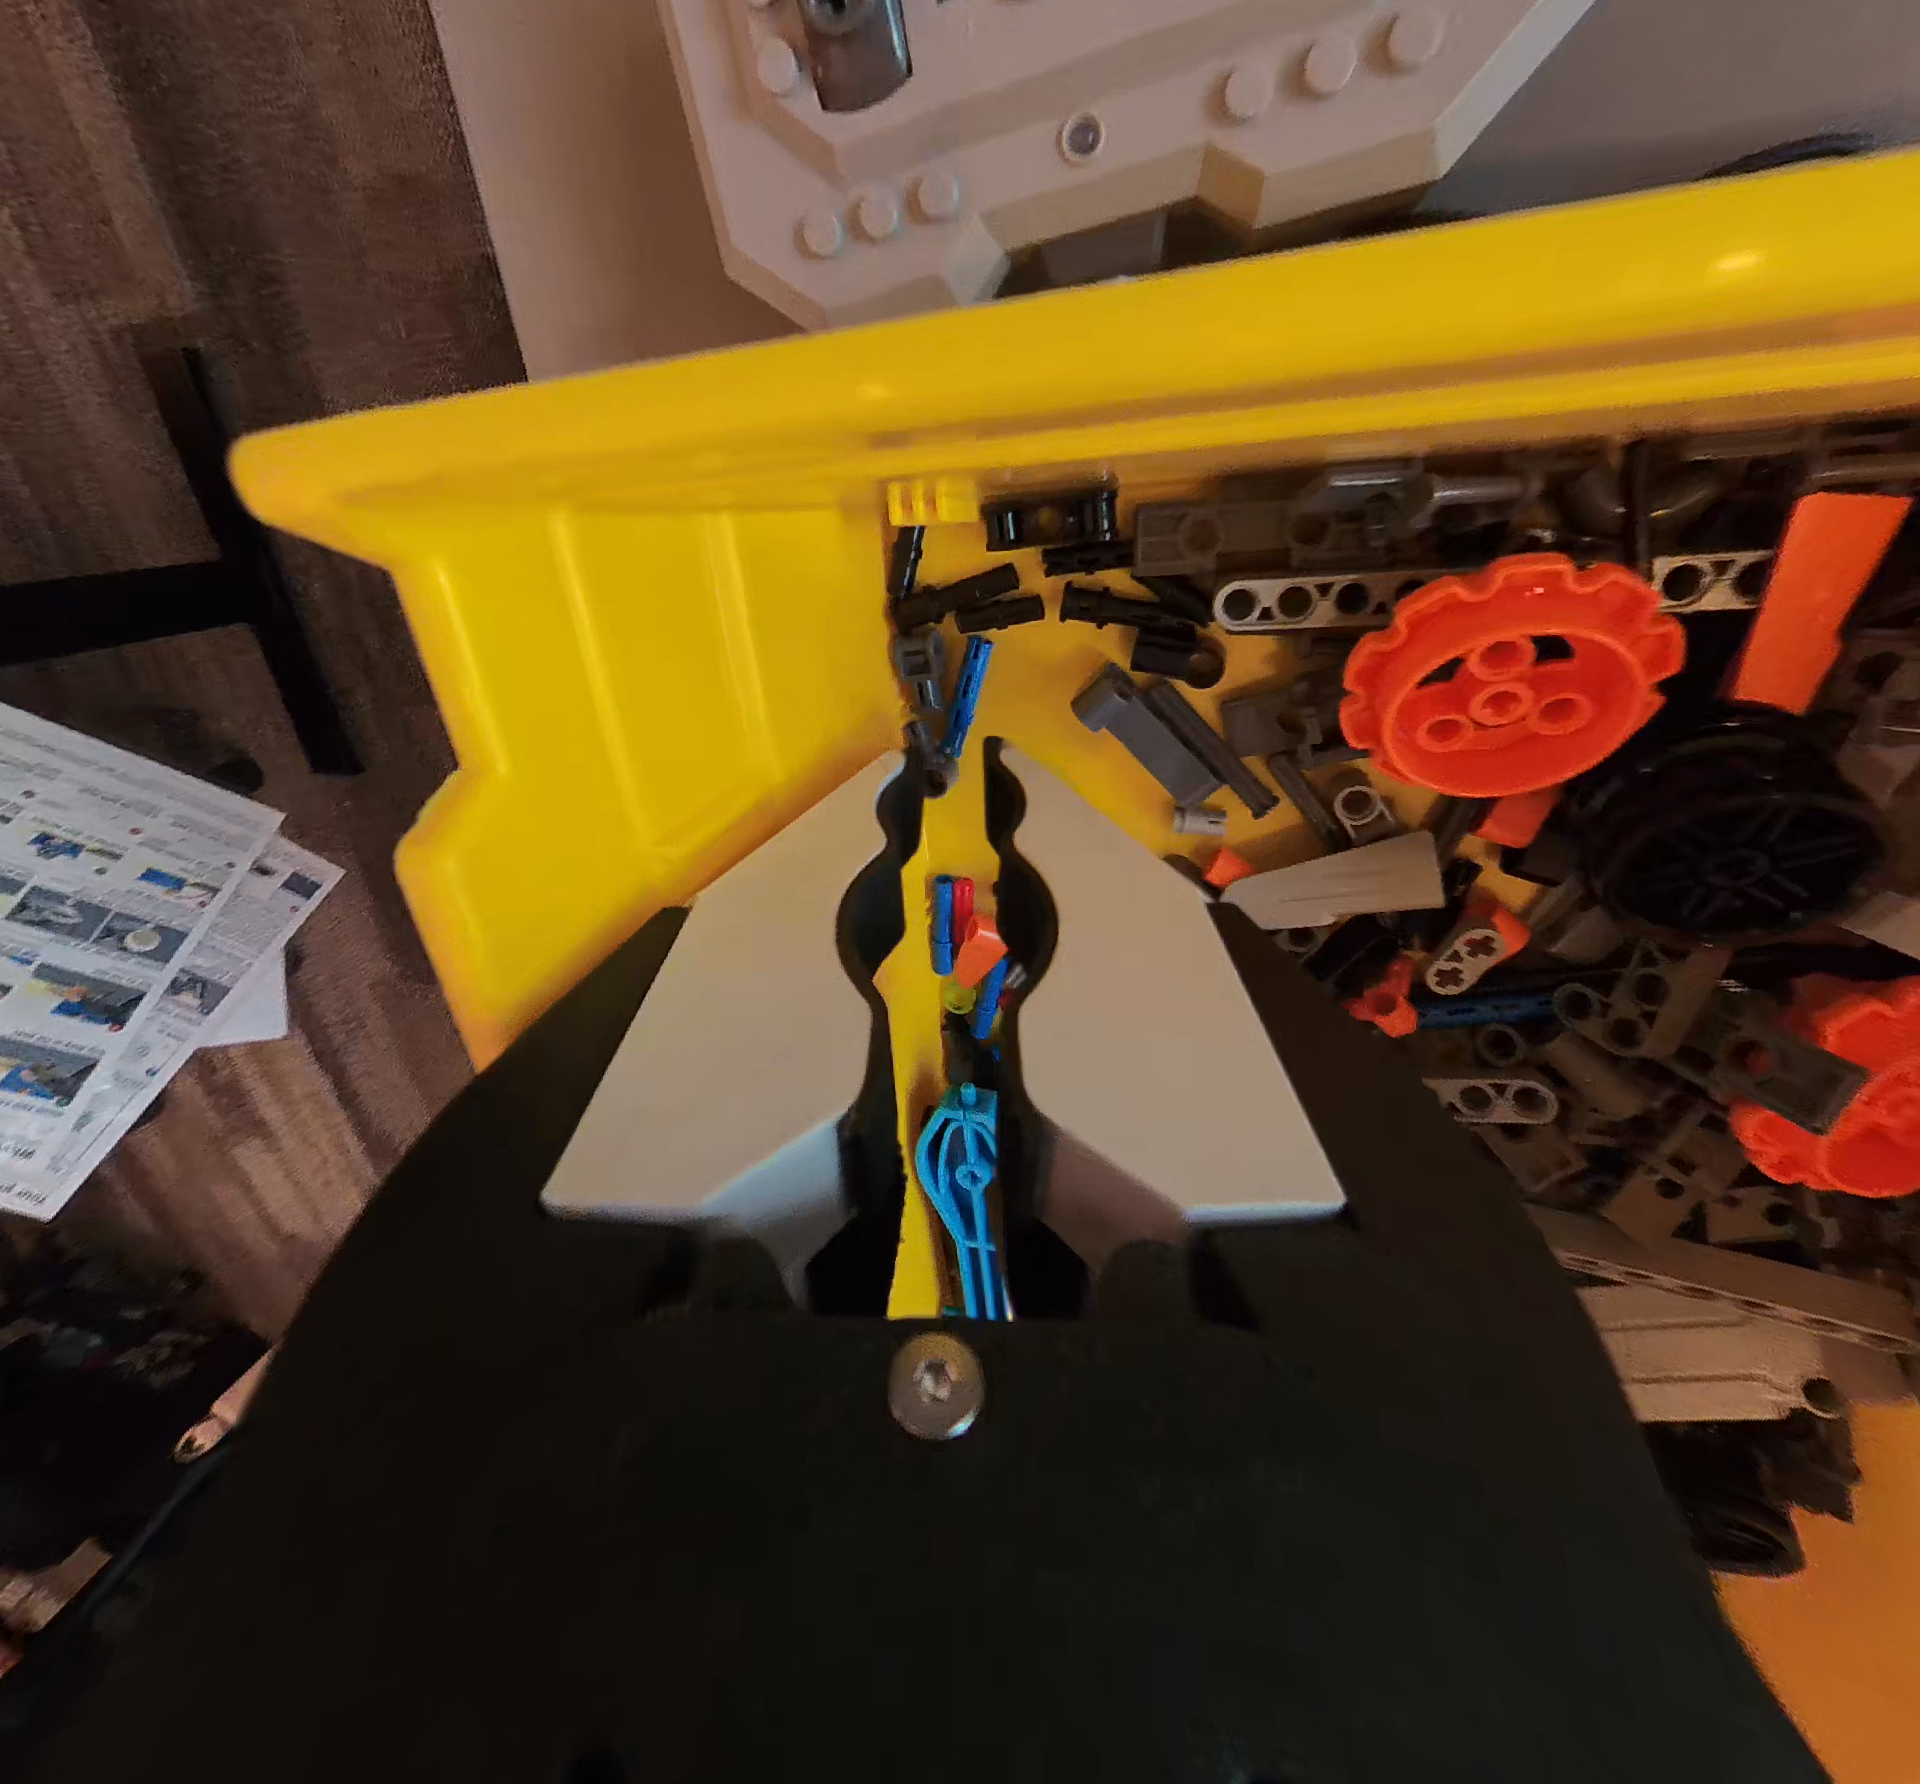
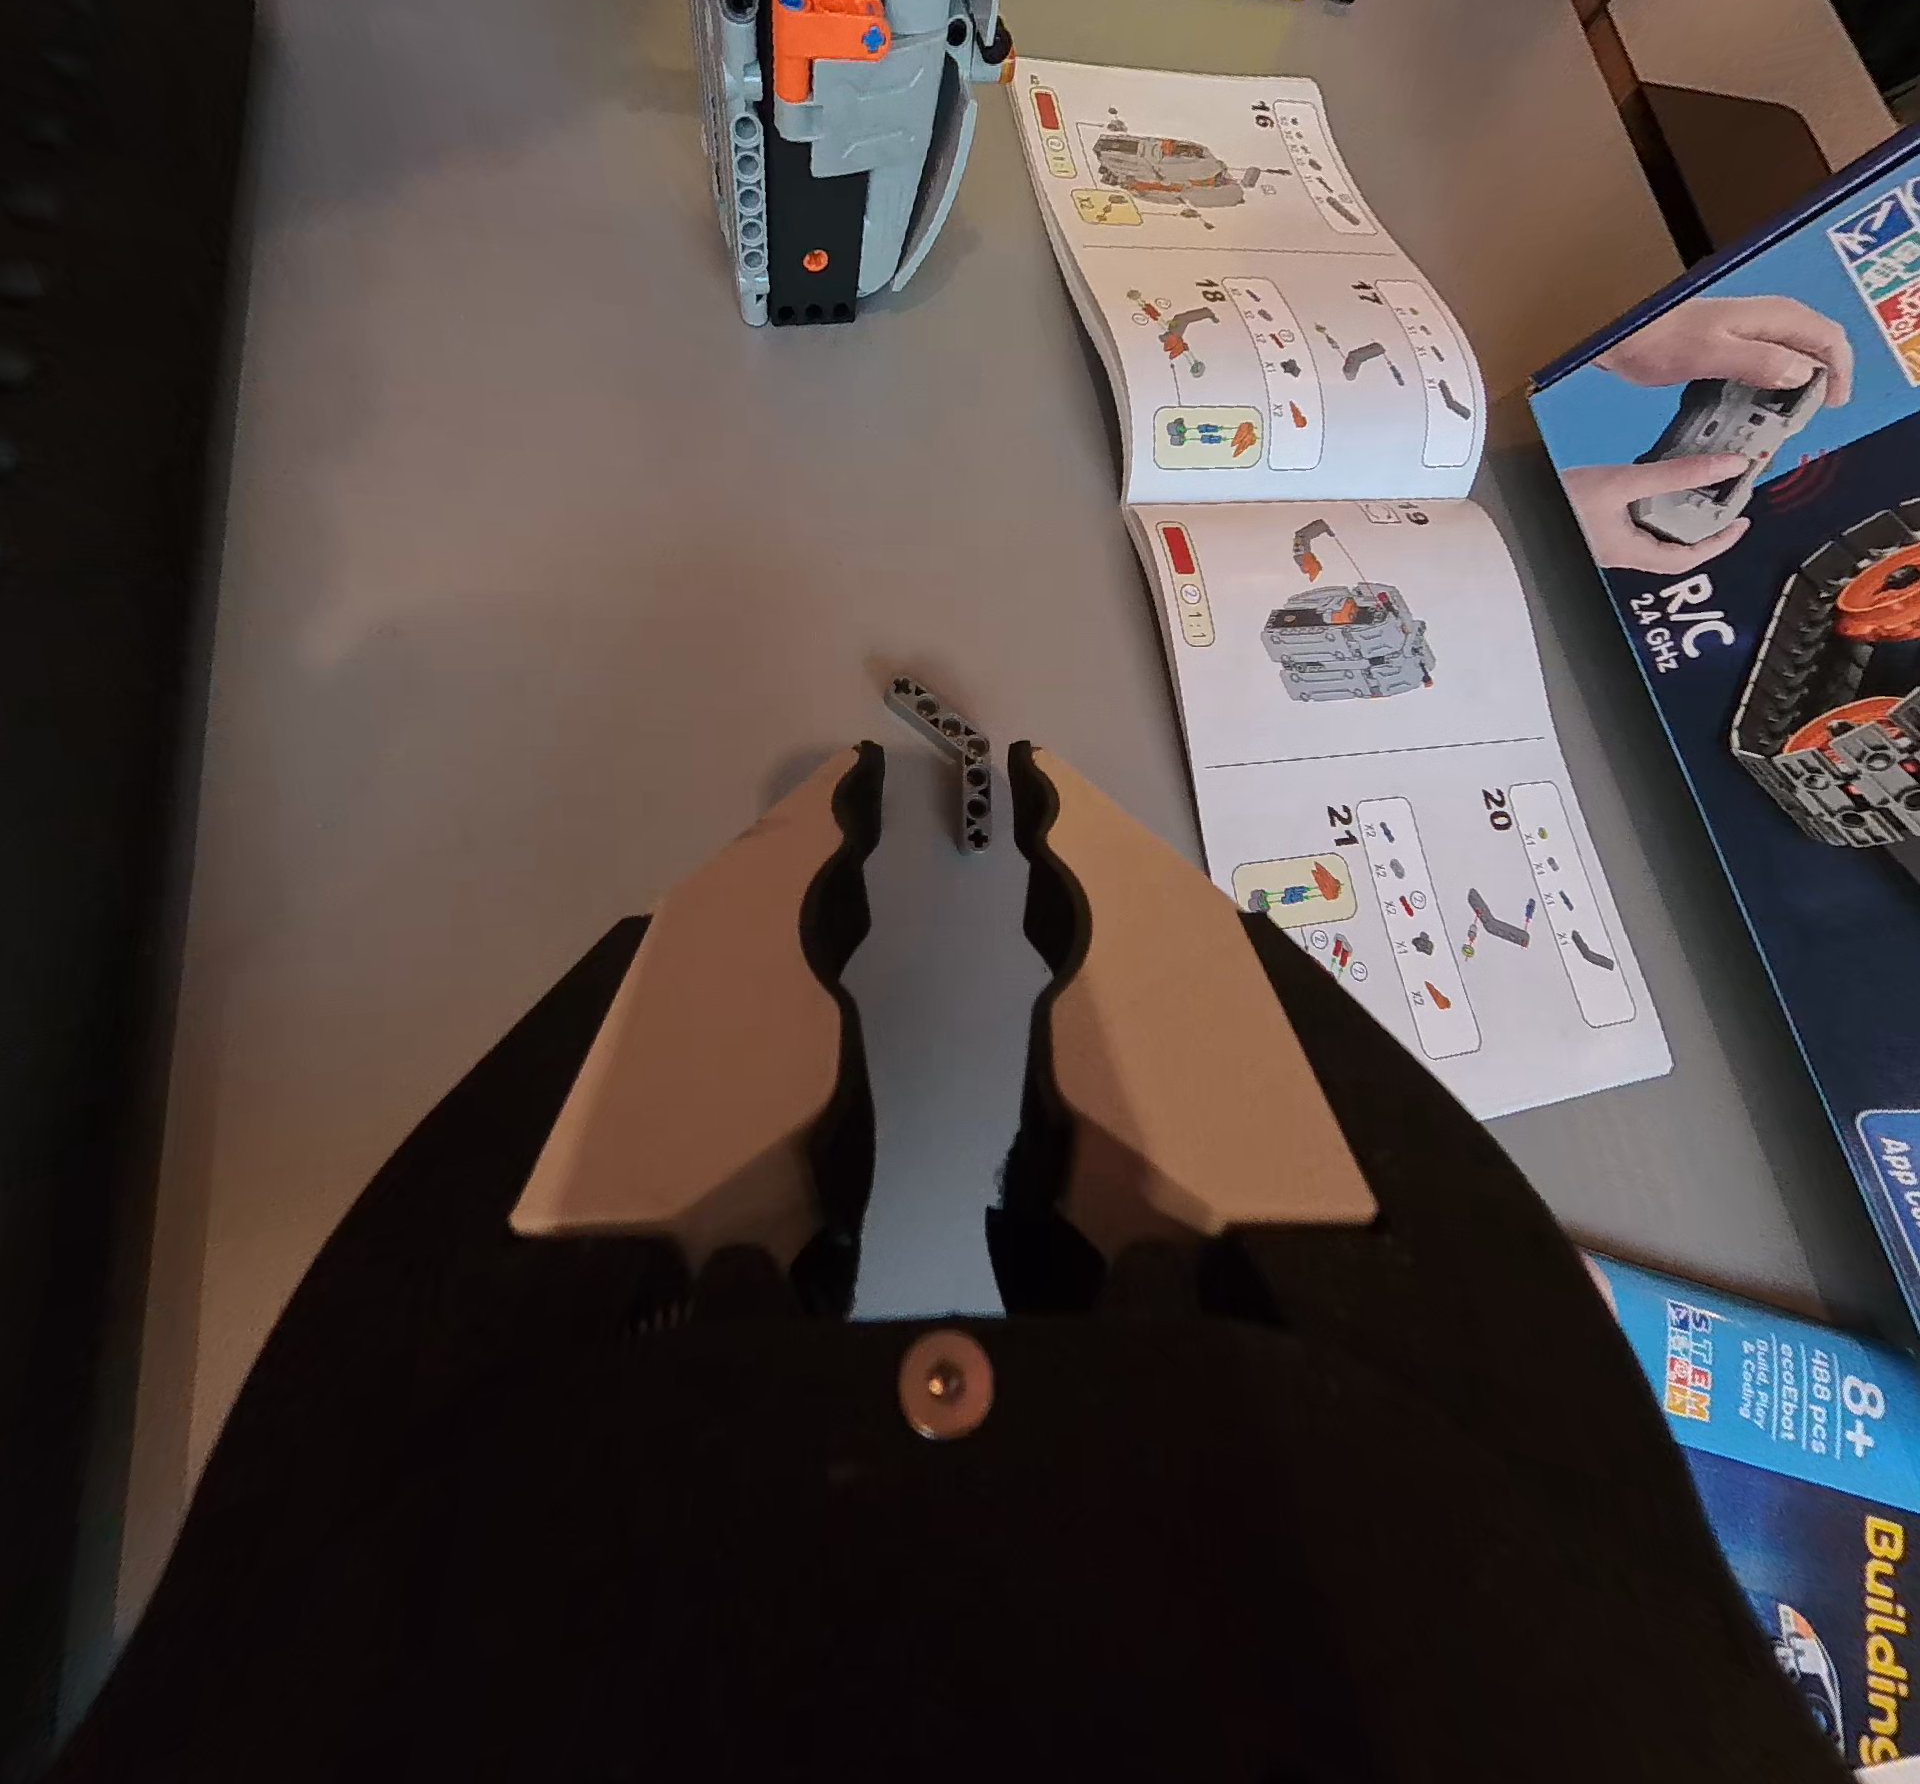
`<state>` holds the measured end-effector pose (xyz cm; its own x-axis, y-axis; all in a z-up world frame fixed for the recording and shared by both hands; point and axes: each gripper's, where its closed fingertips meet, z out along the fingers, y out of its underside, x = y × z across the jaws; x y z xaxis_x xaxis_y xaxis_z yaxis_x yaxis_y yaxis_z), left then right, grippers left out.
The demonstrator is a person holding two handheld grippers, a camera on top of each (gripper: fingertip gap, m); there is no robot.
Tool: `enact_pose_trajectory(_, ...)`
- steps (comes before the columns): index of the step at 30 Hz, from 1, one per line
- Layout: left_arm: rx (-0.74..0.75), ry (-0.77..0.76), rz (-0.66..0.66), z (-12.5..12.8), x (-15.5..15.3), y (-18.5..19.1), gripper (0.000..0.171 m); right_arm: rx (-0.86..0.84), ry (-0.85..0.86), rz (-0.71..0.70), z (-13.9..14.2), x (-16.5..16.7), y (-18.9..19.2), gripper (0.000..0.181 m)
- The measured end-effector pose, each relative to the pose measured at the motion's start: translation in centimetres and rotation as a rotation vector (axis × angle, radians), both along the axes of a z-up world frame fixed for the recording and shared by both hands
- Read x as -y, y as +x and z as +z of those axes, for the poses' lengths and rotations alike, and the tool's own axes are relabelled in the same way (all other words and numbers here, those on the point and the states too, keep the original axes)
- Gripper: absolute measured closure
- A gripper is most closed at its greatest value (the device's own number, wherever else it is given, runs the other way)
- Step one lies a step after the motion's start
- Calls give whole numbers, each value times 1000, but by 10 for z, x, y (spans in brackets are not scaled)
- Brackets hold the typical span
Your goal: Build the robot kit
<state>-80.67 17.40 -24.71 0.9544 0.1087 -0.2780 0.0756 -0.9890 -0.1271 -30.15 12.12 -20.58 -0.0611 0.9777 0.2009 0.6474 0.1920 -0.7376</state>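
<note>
My left gripper point(image 1: 953, 760) hangs over the left end of a yellow bin point(image 1: 644, 695) of building parts. Its jaws stand a narrow gap apart and hold nothing. A small blue and grey pin point(image 1: 961, 706) lies on the bin floor just at the tips. More blue, red and orange bits point(image 1: 966, 934) show through the gap. My right gripper point(image 2: 945, 752) is open, low over the grey table point(image 2: 520, 539). A bent grey beam point(image 2: 951, 747) lies flat there, its near leg between the fingertips and closer to the right one.
The bin holds orange wheels point(image 1: 1507, 674), a black wheel point(image 1: 1725, 841) and several grey beams. A beige studded block point(image 1: 1091, 72) lies beyond it, printed sheets point(image 1: 114, 955) on the floor. An open booklet point(image 2: 1330, 539), blue boxes point(image 2: 1766, 539), a part-built model point(image 2: 821, 93) and a black pad point(image 2: 94, 591) surround the right gripper. The grippers' ends are close to 50 cm from one another.
</note>
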Motion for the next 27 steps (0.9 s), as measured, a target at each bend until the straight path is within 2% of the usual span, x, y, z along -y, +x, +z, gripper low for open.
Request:
enact_pose_trajectory(8,55,4,16,-4,1,5,164,5,-3,0,-2,0,0,156)
enact_pose_trajectory(11,156,-4,25,-2,6,18,166,8,-3,-4,-3,-2,0,156)
enact_pose_trajectory(14,316,81,28,7,-4,41,164,9,-8,-4,-4,-2,0,156)
enact_pose_trajectory(16,383,83,21,6,-5,51,167,12,-10,-4,-5,-2,1,156)
enact_pose_trajectory(19,408,5,4,-4,3,57,166,13,-10,-6,-6,-3,1,157)
enact_pose_trajectory(27,401,2,-3,1,5,56,158,29,-11,-3,-9,-2,0,156)
